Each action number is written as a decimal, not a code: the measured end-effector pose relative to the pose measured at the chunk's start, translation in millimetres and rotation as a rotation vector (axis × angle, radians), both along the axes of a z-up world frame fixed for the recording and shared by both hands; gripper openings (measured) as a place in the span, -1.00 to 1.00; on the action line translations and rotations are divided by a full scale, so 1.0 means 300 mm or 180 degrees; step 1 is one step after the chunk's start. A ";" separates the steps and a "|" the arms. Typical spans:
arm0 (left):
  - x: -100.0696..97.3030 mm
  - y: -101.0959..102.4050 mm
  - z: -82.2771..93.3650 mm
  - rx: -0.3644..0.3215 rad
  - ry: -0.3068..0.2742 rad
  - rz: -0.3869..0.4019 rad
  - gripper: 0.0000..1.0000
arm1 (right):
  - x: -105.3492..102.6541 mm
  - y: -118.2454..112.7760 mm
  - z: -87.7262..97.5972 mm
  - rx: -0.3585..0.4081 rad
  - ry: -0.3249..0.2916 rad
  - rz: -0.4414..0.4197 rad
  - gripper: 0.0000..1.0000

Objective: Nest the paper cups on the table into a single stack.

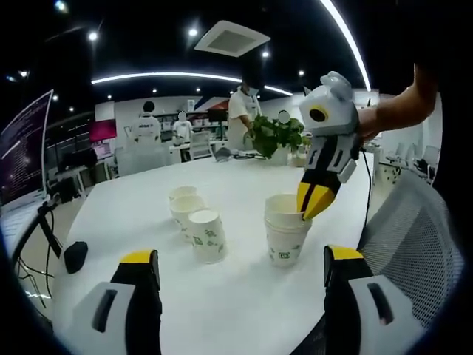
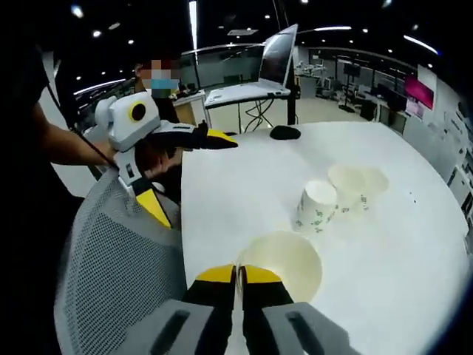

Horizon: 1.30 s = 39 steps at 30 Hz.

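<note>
Right tongs point(image 2: 238, 275) pinch stacked cups' point(image 2: 284, 260) rim.

An open-plan office: a wide white tabletop point(image 1: 222, 296), a mesh chair point(image 2: 111, 274) at its edge, a laptop point(image 2: 277, 59) at 12 o'clock in the right gripper view, recessed ceiling lights point(image 1: 192, 32), and people point(image 1: 242, 111) among desks point(image 1: 199, 144) at 12 o'clock in the left gripper view.

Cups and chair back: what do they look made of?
The cups, including the nested stack whose rim the right hand-held gripper pinches, look like matte white paper with green print. The chair back looks like grey woven mesh, likely synthetic.
</note>
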State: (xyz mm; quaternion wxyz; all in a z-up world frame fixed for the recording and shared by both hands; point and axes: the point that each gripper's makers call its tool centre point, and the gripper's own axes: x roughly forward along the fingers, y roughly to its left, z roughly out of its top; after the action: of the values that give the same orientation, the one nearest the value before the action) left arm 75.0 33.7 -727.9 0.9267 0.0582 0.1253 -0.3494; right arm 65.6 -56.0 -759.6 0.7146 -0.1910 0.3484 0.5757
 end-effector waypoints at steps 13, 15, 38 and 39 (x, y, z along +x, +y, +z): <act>0.000 -0.001 -0.012 0.0016 0.0027 -0.0022 0.82 | 0.009 0.020 -0.041 0.0167 0.0218 -0.0250 -0.98; 0.001 0.000 -0.011 0.0006 0.0030 -0.0018 0.82 | 0.009 0.021 -0.043 0.0164 0.0217 -0.0259 -0.97; 0.037 0.027 -0.002 -0.0068 0.0146 0.0138 0.76 | 0.044 -0.044 0.080 0.0756 -0.0044 -0.0877 -0.71; 0.043 0.026 0.002 -0.0067 0.0142 0.0141 0.76 | 0.047 -0.060 0.087 0.0770 -0.0116 -0.0912 -0.68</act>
State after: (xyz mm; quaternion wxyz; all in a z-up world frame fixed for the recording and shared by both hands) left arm 87.9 41.5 -727.2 0.9318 0.0378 0.1434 -0.3313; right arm 79.6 -74.2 -733.6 0.8133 -0.0625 0.2872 0.5022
